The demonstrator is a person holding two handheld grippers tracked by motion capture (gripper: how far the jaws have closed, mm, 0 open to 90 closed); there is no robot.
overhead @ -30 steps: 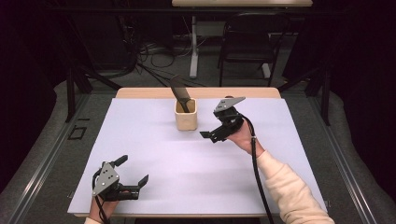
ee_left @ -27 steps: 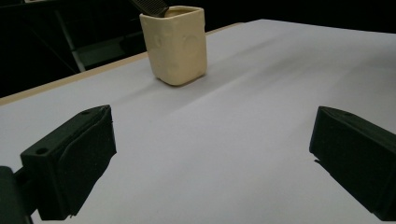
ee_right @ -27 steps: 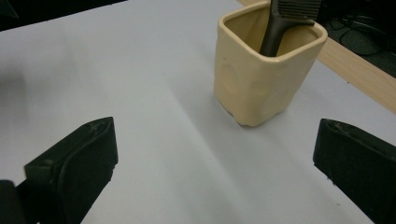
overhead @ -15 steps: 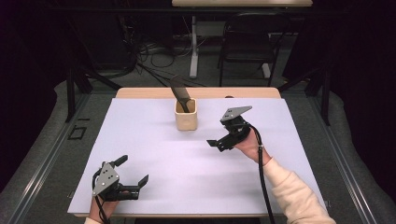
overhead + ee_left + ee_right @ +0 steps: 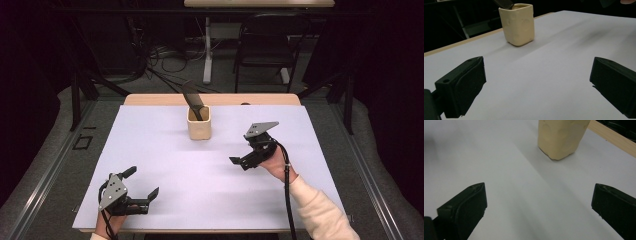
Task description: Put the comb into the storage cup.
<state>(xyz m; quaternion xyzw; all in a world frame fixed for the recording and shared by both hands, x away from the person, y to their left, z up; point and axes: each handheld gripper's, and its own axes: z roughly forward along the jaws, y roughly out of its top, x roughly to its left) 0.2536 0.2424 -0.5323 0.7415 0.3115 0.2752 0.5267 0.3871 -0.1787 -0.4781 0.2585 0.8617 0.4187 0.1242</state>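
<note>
cream cup point(image 5: 199, 123), squarish with rounded corners and a slightly dimpled matte wall, stands upright near the far edge of the smooth white surface point(image 5: 165, 165). flat dark ribbed tool point(image 5: 192, 98) leans inside it. right claw point(image 5: 243, 161) near it, jaws apart, empty. left claw point(image 5: 144, 196) well apart at the near edge, jaws apart, empty.

A cream-coloured cup point(image 5: 199, 123) with squared sides and rounded corners is seen standing upright on the white sheet that covers the table, toward the far edge and near the middle of its width. Its walls are slightly dimpled and its top is open. A flat, dark tool point(image 5: 192, 98) is held inside it, leaning up and out toward the far left over the rim; a fine ribbed texture is shown on its surface in the left gripper view.
</note>
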